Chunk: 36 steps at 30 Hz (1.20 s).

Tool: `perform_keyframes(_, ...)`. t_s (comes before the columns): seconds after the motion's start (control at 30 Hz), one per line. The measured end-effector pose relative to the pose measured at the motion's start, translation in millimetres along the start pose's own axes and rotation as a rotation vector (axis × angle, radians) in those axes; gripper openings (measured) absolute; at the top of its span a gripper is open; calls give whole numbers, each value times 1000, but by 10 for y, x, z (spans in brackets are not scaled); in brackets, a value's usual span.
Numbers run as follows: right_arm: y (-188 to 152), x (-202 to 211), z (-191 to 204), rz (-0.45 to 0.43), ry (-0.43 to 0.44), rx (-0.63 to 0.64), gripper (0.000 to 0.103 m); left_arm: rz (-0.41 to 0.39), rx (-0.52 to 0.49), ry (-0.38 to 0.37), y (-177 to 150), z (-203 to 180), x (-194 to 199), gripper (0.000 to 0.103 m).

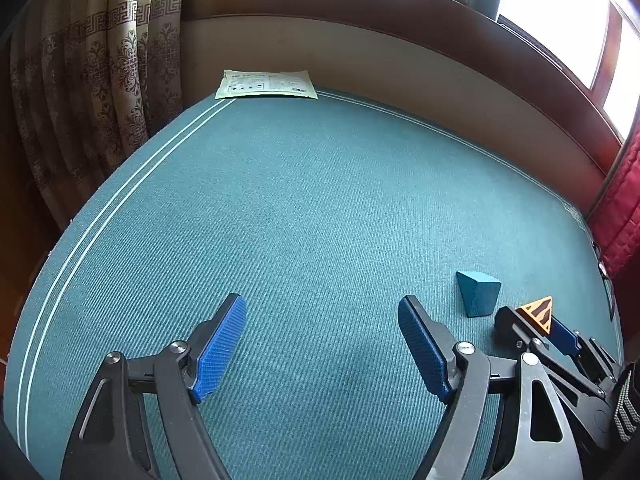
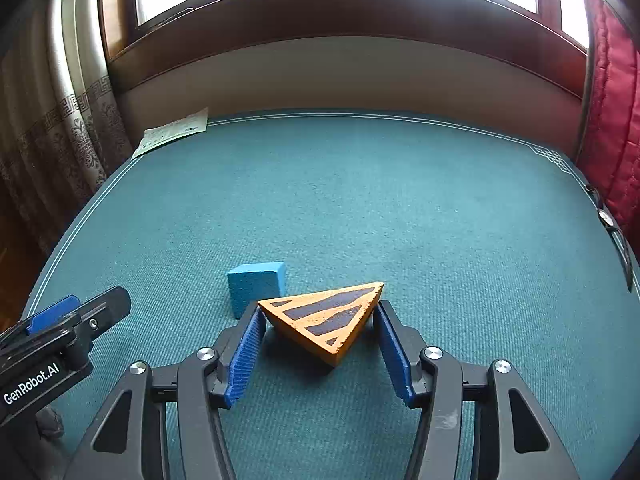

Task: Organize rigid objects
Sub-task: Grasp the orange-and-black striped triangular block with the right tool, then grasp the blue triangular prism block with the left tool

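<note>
An orange triangular block [image 2: 324, 316] with black stripes lies on the teal tablecloth [image 2: 400, 208]. My right gripper [image 2: 318, 308] has its blue pads against the block's two far corners and is shut on it. A blue wedge-shaped block [image 2: 258, 284] stands just behind and to the left, apart from the pads. In the left wrist view my left gripper [image 1: 320, 302] stands open over bare cloth with nothing between its fingers. There the blue block [image 1: 478, 294] is to its right, with the orange block [image 1: 538, 312] in the right gripper [image 1: 534, 322] beyond it.
A printed paper sheet [image 1: 266, 85] lies at the far left corner of the table. A patterned curtain [image 1: 100, 92] hangs on the left and a red quilted cloth [image 2: 612, 120] on the right. A wall and wooden sill [image 2: 340, 20] run behind the table.
</note>
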State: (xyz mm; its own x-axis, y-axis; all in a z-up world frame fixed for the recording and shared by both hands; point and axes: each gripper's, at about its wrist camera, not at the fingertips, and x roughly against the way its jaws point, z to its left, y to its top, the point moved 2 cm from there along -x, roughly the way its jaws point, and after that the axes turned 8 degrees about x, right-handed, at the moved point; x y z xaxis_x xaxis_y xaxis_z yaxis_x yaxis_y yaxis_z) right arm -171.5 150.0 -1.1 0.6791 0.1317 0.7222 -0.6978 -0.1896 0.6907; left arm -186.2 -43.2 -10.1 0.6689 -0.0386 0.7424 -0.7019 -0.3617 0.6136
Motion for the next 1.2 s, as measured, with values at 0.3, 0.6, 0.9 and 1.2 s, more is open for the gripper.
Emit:
perform_keyframes(0.3, -289, 219, -374, -9, -79, -135, 57, 3, -38, -23, -30, -133, -9, 79)
perform_keyframes(0.6, -610, 463, -587, -14, -98, -214, 57, 11, -84, -51, -99, -297, 4, 79)
perform_keyframes(0.9, -806, 648, -741, -34, -101, -263, 57, 22, -140, -51, -146, -524, 3, 79)
perform_keyframes(1.2, -834, 668, -769, -54, -88, -280, 57, 19, -210, -35, -82, -861, -69, 79)
